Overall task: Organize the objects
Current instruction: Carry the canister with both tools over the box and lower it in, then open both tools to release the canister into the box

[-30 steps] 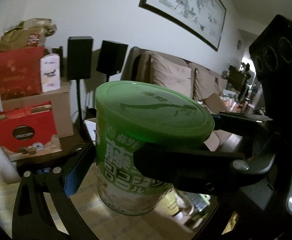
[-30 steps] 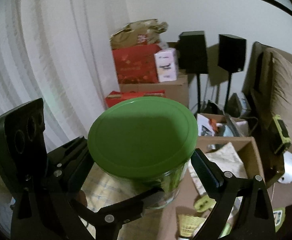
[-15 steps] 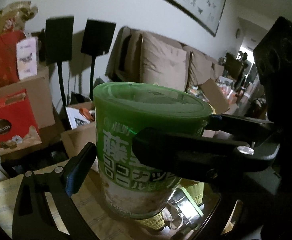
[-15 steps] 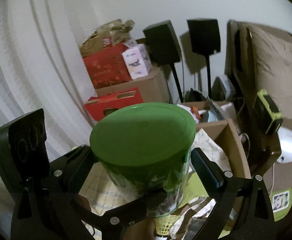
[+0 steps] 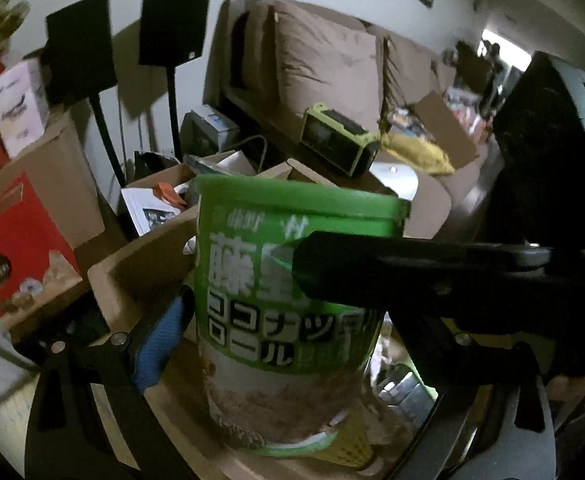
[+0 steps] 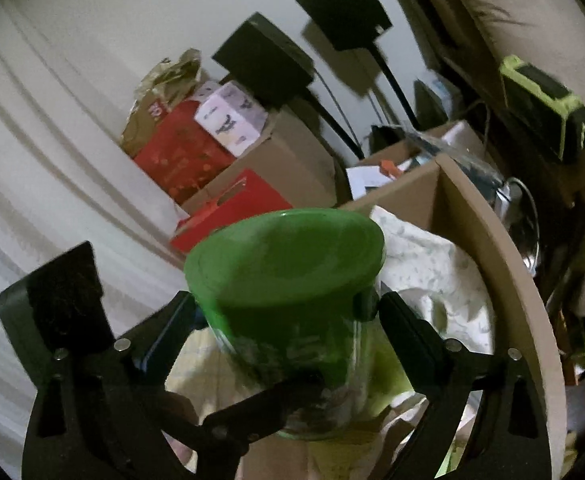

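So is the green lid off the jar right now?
No, in the right wrist view the green lid sits closed on top of the jar, covering its whole mouth.

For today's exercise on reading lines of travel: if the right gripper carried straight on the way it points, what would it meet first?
Probably the white crumpled paper in the cardboard box, just past the green-lidded jar between its closing jaws; depth is unclear.

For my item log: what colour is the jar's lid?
Green. The lid shows best in the right wrist view, where its whole top faces the camera.
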{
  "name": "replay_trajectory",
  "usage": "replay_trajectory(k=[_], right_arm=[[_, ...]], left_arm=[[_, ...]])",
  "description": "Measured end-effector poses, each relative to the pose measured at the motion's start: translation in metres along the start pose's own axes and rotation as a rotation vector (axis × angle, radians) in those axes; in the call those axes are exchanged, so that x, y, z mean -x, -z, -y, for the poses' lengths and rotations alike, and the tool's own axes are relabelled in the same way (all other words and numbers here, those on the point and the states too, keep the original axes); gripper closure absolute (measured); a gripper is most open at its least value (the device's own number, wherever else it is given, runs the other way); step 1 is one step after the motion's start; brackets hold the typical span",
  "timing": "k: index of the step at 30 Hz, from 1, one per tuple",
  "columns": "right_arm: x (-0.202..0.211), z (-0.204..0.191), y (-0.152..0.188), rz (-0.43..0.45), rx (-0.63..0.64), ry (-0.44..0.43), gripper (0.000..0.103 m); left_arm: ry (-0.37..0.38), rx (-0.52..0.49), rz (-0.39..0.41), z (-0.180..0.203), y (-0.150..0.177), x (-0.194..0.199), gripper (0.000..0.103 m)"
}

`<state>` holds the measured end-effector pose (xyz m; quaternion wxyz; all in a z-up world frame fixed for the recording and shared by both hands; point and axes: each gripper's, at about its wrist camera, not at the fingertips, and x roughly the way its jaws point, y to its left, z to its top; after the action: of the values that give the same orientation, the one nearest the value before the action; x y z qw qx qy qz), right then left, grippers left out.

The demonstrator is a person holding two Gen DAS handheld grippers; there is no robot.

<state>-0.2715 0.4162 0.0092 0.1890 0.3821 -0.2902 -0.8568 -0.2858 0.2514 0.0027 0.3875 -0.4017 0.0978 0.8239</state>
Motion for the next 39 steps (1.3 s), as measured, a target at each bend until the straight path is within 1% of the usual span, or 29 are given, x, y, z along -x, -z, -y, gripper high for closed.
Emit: replay_trajectory(k=[2,4,7,13,16,19,23,25,28,32,39], right_arm=[[0.000,0.010,0.001,-0.003,-0.036,-0.004,0.011],[-0.003,0.018,0.001,-0.019,-0.057,0.021,0.013],[-0.006,0.027,0.004,-0.030,-0.070,0.031,0.014],[-0.016,0.036,0.009,-0.047,-0.096,0.061,0.014],[-0.019,0.033,0.012,-0.053,-0.083,0.075,0.014],[-0.021,0.028,0.017,-0.065,-0.061,0.087,0.014],[-0.027,0.024,0.027,-0.095,-0.058,0.069,0.016],[-0.027,0.020,0.031,-0.095,-0.052,0.067,0.017],[-0.021,0.014,0.035,-0.085,-0.041,0.070,0.017],[-0.010,0.003,0.041,-0.075,-0.012,0.068,0.017],[0.020,-0.027,0.061,-0.025,0.119,0.140,0.017]], left_arm=[[-0.012,-0.034,-0.022,0.006,-0.001,-0.006,0.007],[-0.031,-0.065,-0.037,0.013,-0.001,-0.010,0.009],[-0.029,-0.076,-0.029,0.016,0.003,-0.007,0.009],[0.001,-0.007,0.009,0.001,0.010,0.013,0.010],[-0.007,0.002,0.019,-0.005,0.015,0.023,0.009],[0.011,0.027,0.024,-0.010,0.022,0.034,0.009],[0.032,0.053,0.032,-0.012,0.032,0.050,0.009],[0.050,0.083,0.043,-0.015,0.038,0.061,0.009],[0.064,0.120,0.054,-0.020,0.047,0.075,0.008],[0.055,0.148,0.067,-0.022,0.060,0.093,0.008],[0.032,0.241,0.092,-0.033,0.090,0.122,0.005]])
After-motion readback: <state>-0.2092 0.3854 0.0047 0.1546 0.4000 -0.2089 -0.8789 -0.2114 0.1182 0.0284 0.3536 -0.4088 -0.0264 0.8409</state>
